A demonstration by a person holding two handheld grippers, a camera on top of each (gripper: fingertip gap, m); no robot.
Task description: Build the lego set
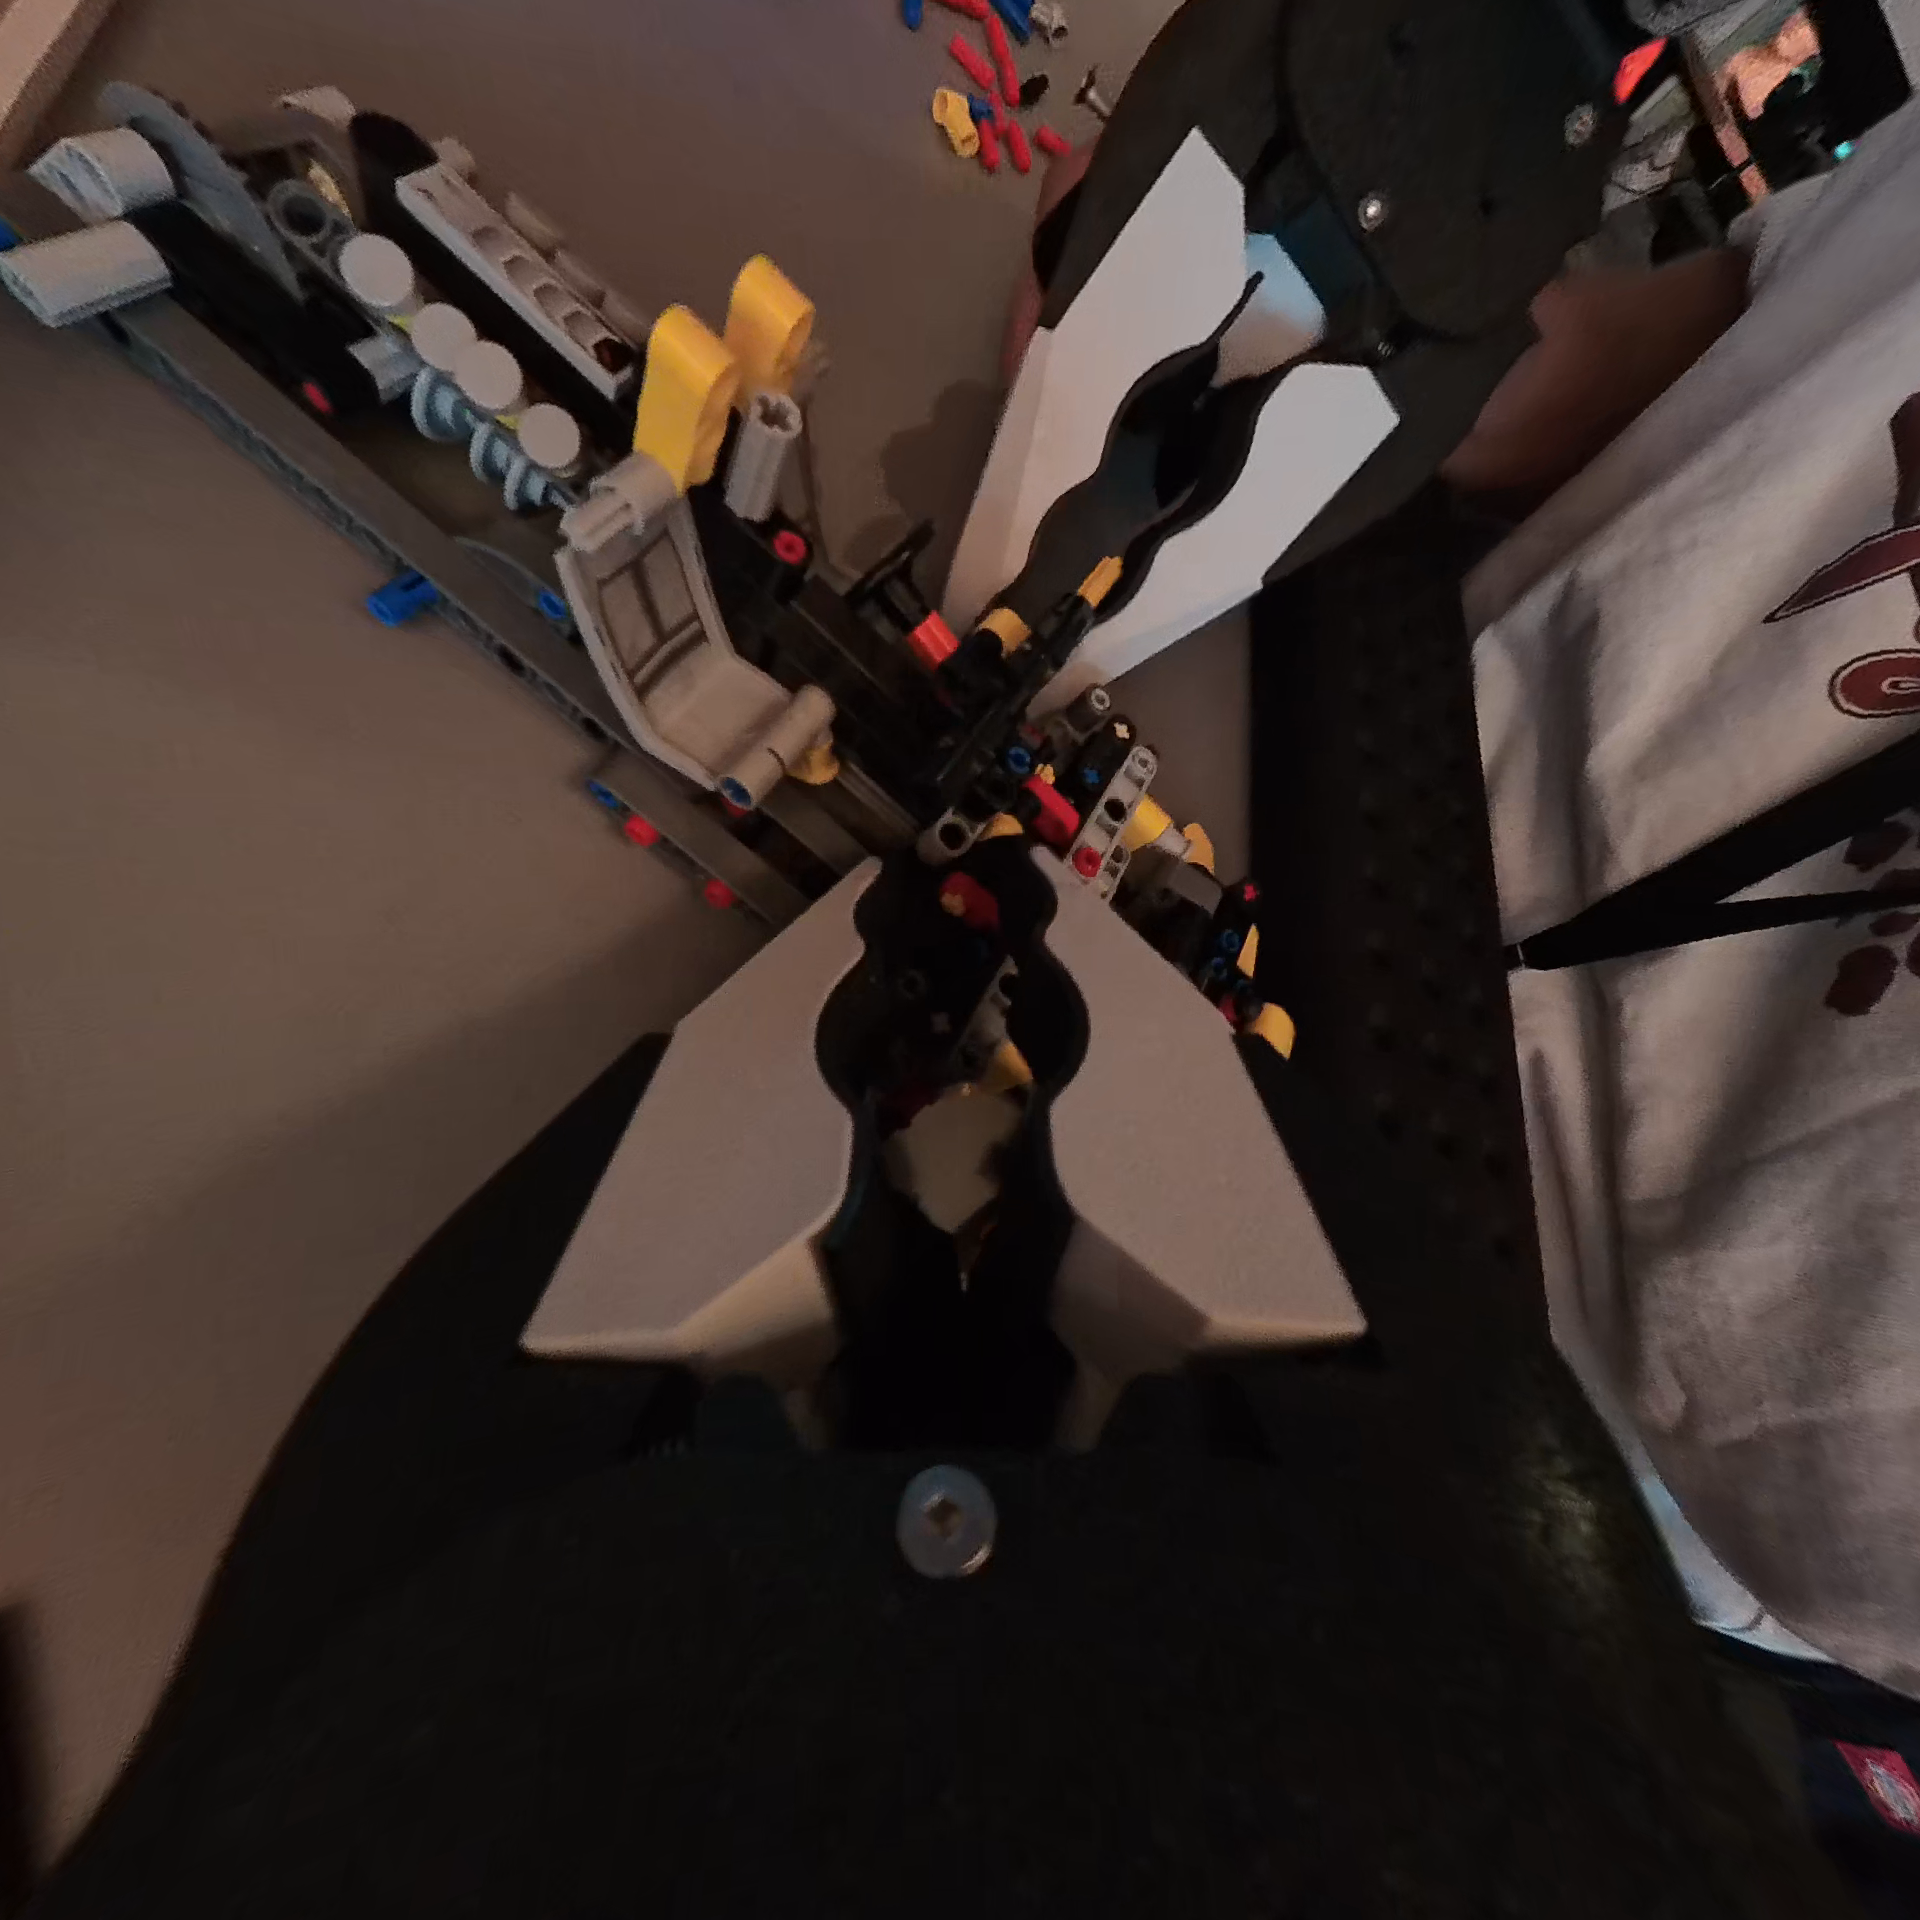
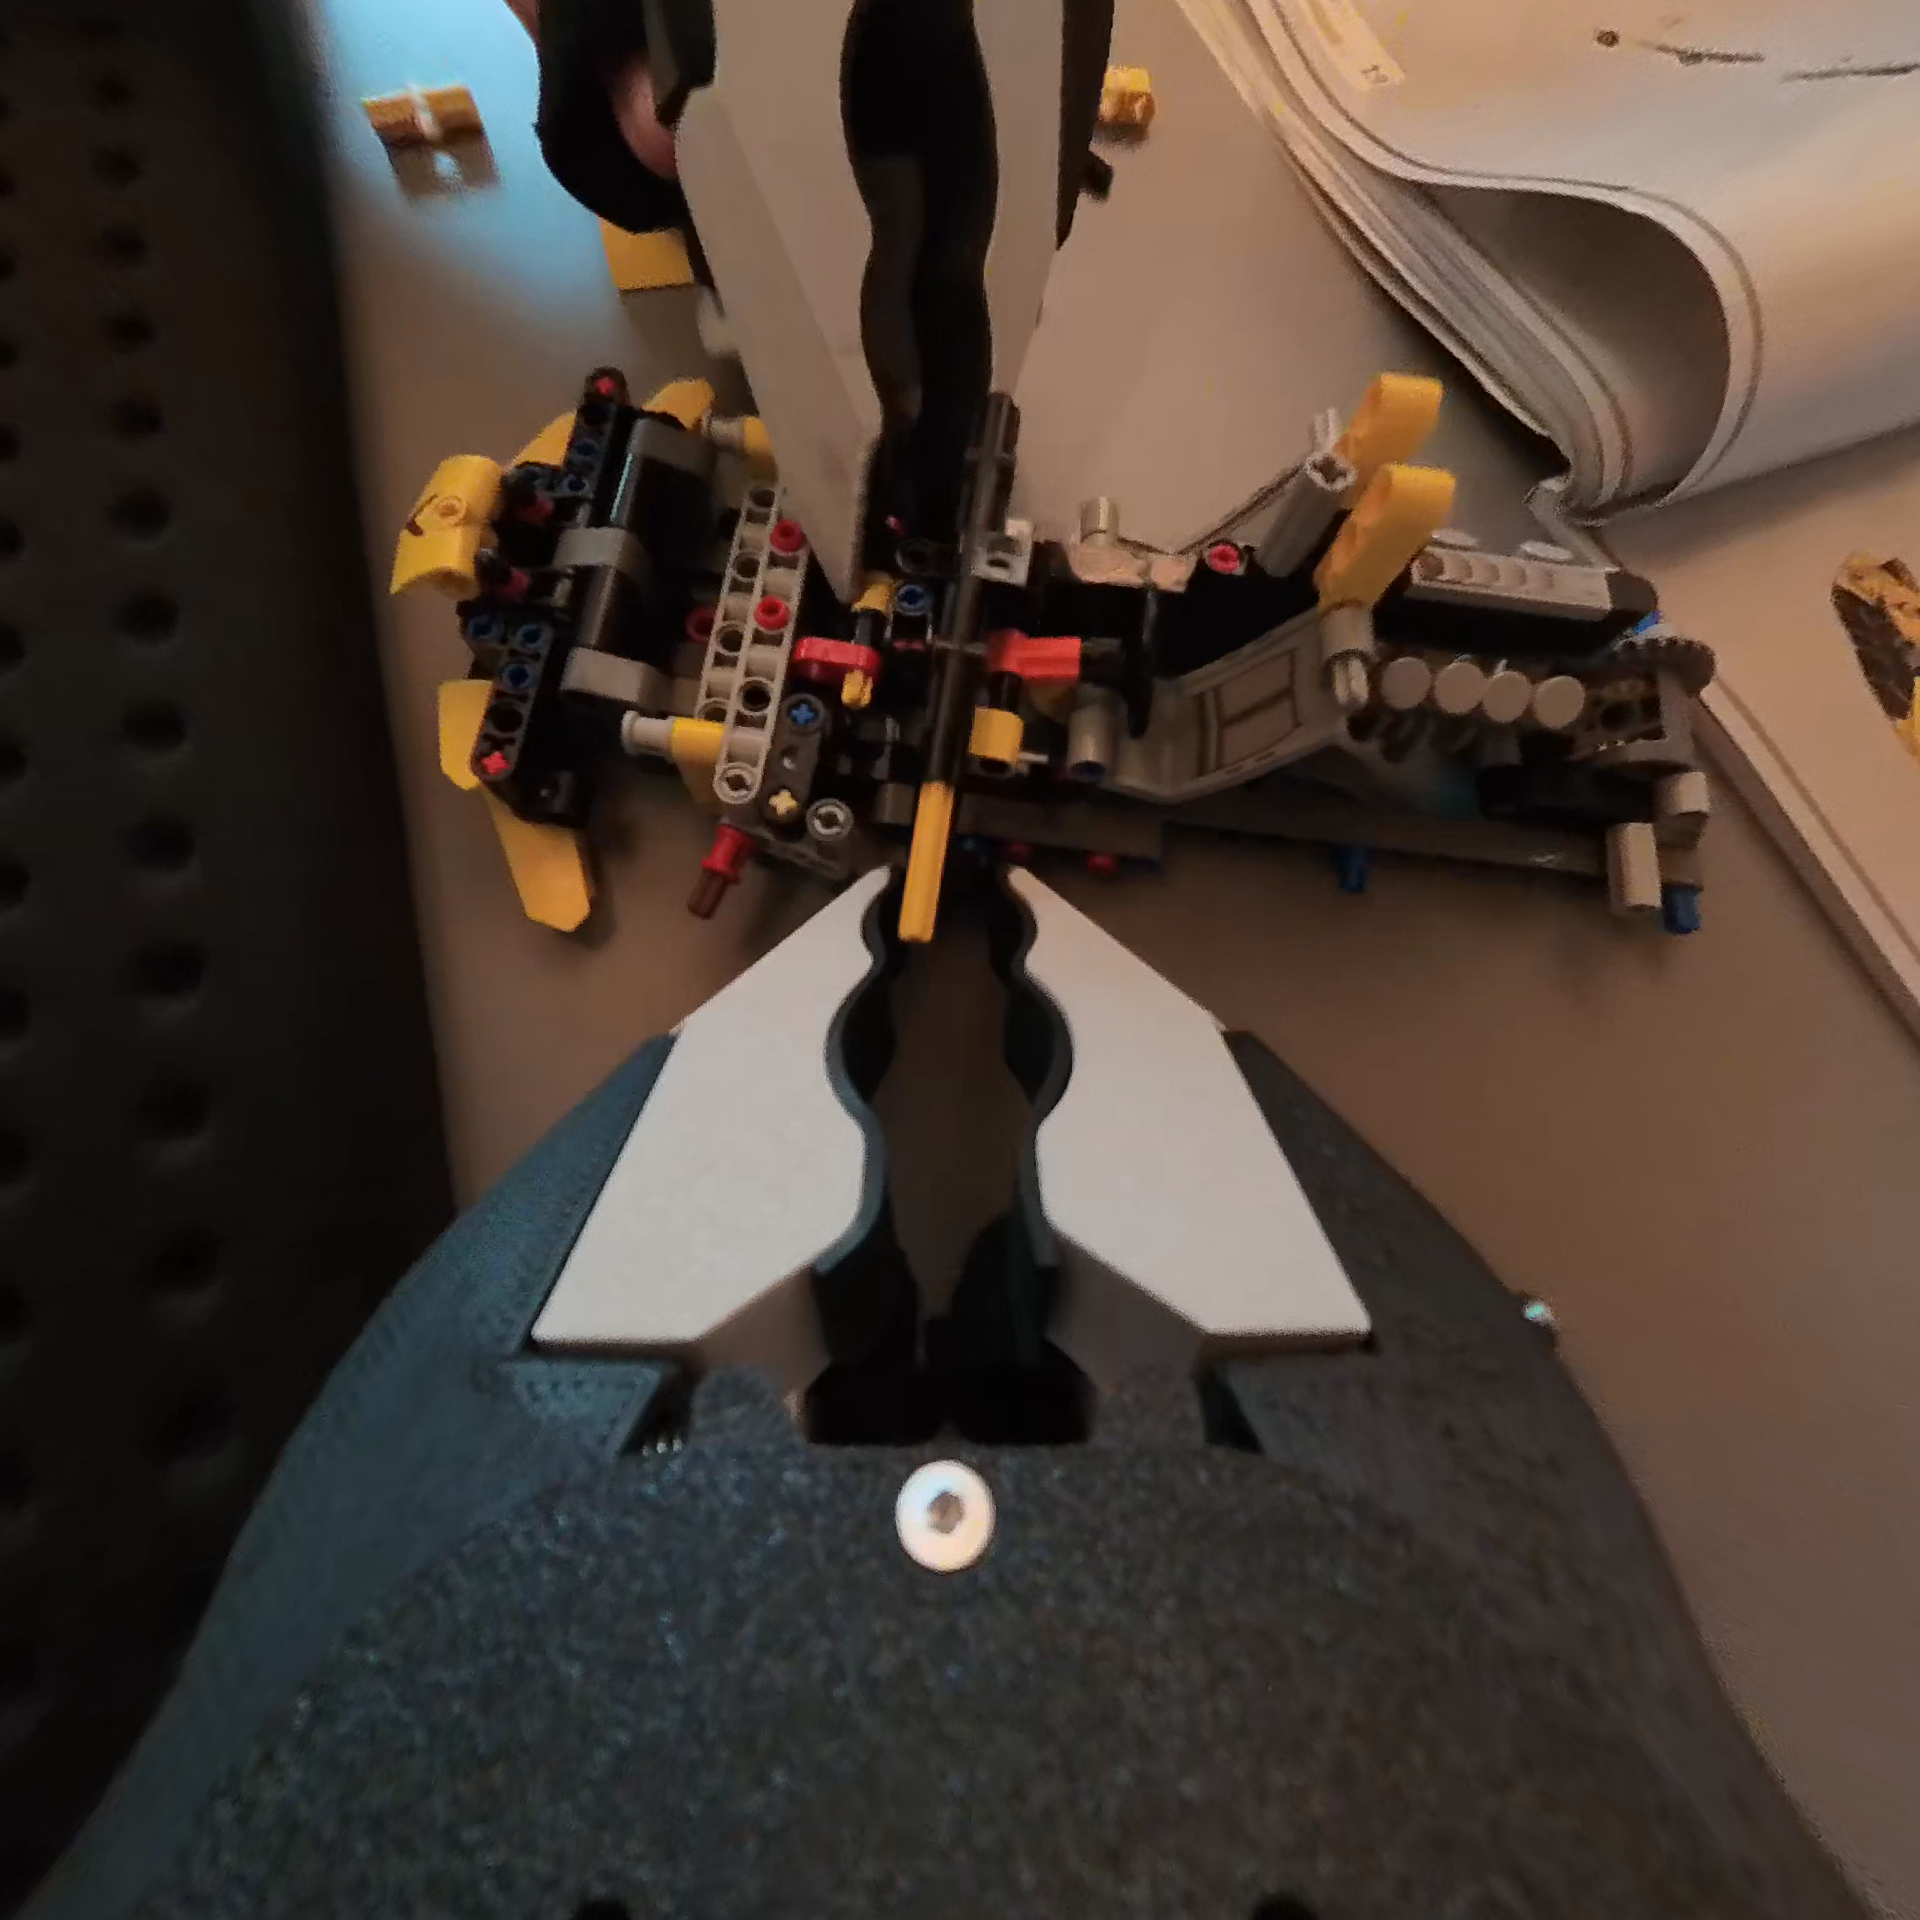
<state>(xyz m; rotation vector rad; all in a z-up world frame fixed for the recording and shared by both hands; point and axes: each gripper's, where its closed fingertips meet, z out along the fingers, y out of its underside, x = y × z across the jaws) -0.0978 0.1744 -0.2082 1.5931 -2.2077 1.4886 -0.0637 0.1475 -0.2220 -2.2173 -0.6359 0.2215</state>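
Note:
A long black, grey and yellow Lego vehicle model (image 1: 665, 644) lies on the brown table; it also shows in the right wrist view (image 2: 1226, 717). My left gripper (image 1: 956, 873) is closed on a black part in the model's middle, and comes in from the top in the right wrist view (image 2: 914, 551). My right gripper (image 2: 948, 888) is closed on a thin black rod with a yellow end (image 2: 923, 862) that lies across the model. This gripper shows opposite the left one in the left wrist view (image 1: 1039, 644), with the rod (image 1: 1055, 618) between its fingers.
Loose red, blue and yellow pieces (image 1: 987, 94) lie at the far side of the table. An open instruction booklet (image 2: 1558, 260) lies behind the model. A dark perforated strip (image 2: 125, 727) borders the table. A person's white shirt (image 1: 1714, 935) is at the right. Spacing between my two grippers at the tips: around 5 cm.

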